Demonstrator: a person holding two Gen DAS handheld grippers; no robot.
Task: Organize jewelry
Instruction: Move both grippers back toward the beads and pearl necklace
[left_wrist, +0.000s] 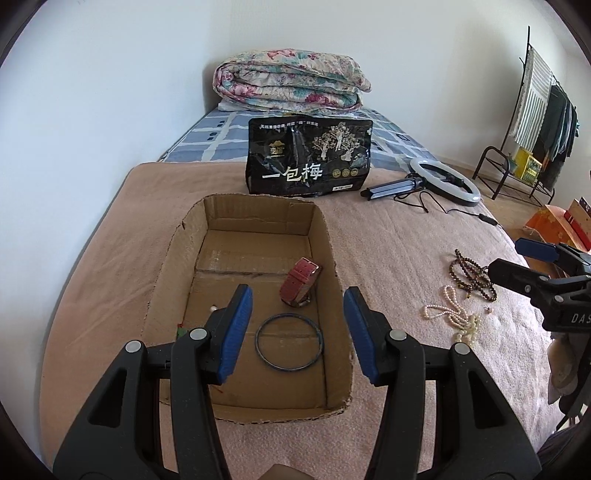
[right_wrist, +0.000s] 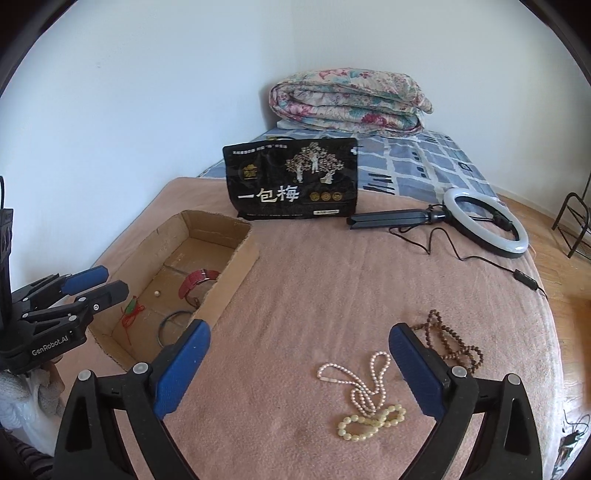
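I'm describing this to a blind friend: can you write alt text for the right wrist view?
An open right claw hovers over a pearl necklace and brown beads on a pink blanket. To the left, a cardboard box holds a red watch.

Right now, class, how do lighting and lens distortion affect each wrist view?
Left wrist view: soft even daylight, faint shadows inside the cardboard box, fisheye bending the bed's edges, dark corners. Right wrist view: same daylight, sharp pearl necklace, ring light stretched near the rim, no glare.

both grippers, left gripper (left_wrist: 298, 334) and right gripper (right_wrist: 299, 369), gape empty.
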